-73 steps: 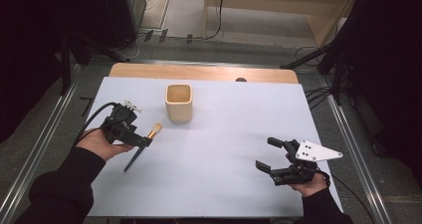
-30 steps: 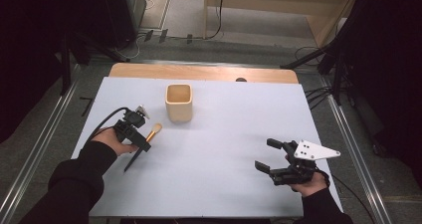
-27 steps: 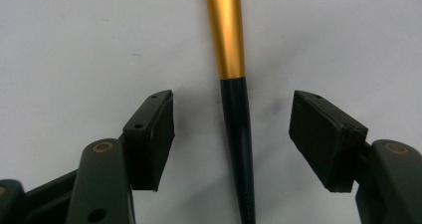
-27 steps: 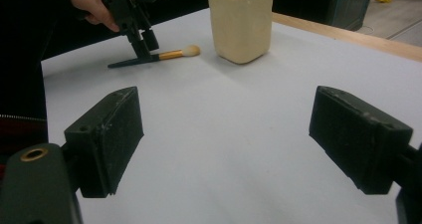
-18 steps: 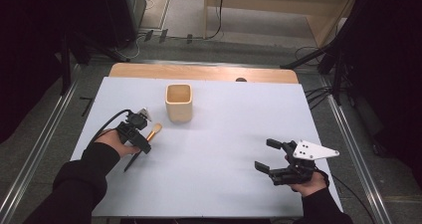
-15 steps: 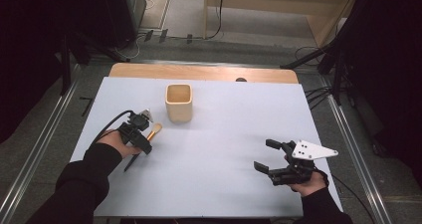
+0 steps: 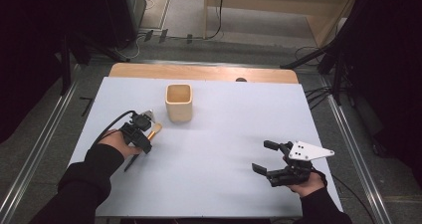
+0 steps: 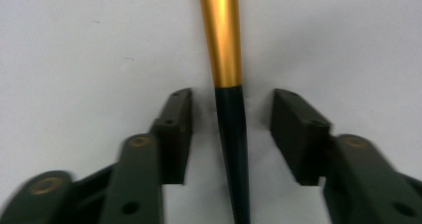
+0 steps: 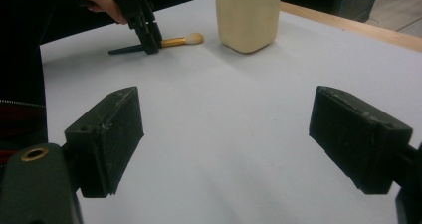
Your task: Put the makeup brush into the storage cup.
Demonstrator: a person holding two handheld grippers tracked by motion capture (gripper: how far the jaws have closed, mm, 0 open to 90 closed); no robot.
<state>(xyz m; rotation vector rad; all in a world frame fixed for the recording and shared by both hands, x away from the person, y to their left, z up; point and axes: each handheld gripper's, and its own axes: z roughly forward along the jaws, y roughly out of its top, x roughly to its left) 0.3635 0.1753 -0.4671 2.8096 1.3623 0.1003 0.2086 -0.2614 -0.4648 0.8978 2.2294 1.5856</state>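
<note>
Your left tongs [image 8: 231,129] down over the brush [image 8: 230,104] on the desk [image 7: 224,149] — jaws apart either side of its handle, cup [image 7: 178,102] just beyond, your right tongs [image 7: 267,157] wide open — resting near the desk's right front.

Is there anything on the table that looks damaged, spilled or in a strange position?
Nothing stands out. The beige cup stands upright, and the makeup brush lies flat on the white table between the open jaws of the left hand-held gripper.
</note>
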